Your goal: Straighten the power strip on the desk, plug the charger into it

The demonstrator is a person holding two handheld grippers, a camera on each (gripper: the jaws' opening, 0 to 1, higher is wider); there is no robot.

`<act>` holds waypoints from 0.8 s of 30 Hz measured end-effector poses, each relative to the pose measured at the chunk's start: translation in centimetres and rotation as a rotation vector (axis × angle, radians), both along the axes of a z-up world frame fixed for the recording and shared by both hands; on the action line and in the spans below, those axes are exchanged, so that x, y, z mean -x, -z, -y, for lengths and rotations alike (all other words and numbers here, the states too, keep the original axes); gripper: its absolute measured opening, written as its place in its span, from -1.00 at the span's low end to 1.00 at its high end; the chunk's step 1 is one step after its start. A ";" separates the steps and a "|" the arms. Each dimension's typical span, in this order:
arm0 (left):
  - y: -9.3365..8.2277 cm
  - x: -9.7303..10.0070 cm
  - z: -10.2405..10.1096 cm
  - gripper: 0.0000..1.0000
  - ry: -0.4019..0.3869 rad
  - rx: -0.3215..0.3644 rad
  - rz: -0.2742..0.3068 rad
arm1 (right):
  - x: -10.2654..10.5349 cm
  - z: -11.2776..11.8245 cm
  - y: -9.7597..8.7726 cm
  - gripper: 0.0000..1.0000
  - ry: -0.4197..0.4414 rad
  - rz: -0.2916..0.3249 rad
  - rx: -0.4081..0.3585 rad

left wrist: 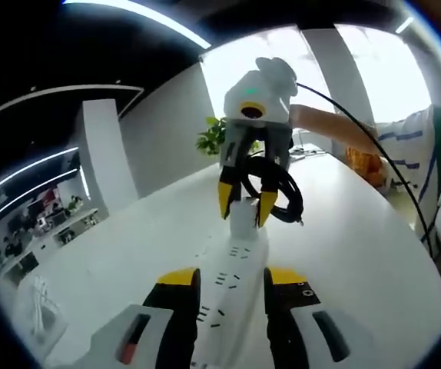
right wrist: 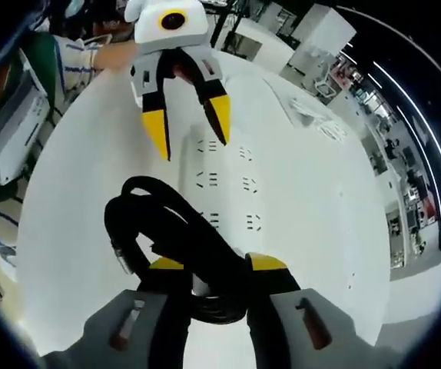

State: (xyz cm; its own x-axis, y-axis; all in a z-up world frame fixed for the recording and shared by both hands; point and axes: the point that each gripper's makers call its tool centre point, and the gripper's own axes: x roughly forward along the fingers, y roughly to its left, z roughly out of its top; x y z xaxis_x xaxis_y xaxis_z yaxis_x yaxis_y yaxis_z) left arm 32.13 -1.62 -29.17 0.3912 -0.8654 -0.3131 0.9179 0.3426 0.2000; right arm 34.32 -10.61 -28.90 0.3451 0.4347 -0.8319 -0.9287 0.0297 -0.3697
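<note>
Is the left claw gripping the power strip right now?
No. In the right gripper view the left claw hangs open above the power strip, its yellow tips spread and clear of the white surface.

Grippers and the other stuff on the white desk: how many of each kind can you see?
Grippers: 2, the left gripper and the right gripper
Power strips: 1, the white power strip
Chargers: 1, the white charger
Coiled black cables: 1, the black cable
Potted plants: 1, the green plant
Total: 6
</note>
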 end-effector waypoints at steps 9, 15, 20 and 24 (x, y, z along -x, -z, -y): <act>-0.1 0.0 -0.1 -0.34 -0.003 0.005 0.000 | -0.1 0.1 -0.3 -0.48 0.046 0.017 -0.088; 0.0 0.0 -0.1 -0.33 -0.005 0.002 0.002 | 0.0 0.1 -0.5 -0.47 0.058 0.021 -0.126; -0.2 -0.1 -0.2 -0.33 -0.008 0.006 0.002 | 0.1 0.1 -0.6 -0.46 0.066 0.022 -0.179; -0.3 -0.2 -0.2 -0.33 -0.012 0.007 0.001 | 0.1 0.0 -0.9 -0.44 0.084 0.008 -0.235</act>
State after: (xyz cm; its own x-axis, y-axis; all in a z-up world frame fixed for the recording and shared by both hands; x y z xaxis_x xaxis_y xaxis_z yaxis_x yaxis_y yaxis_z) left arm 32.38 -1.38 -28.91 0.4015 -0.8629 -0.3068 0.9137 0.3547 0.1981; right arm 34.25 -10.61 -27.95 0.3942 0.5852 -0.7086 -0.9164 0.1924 -0.3510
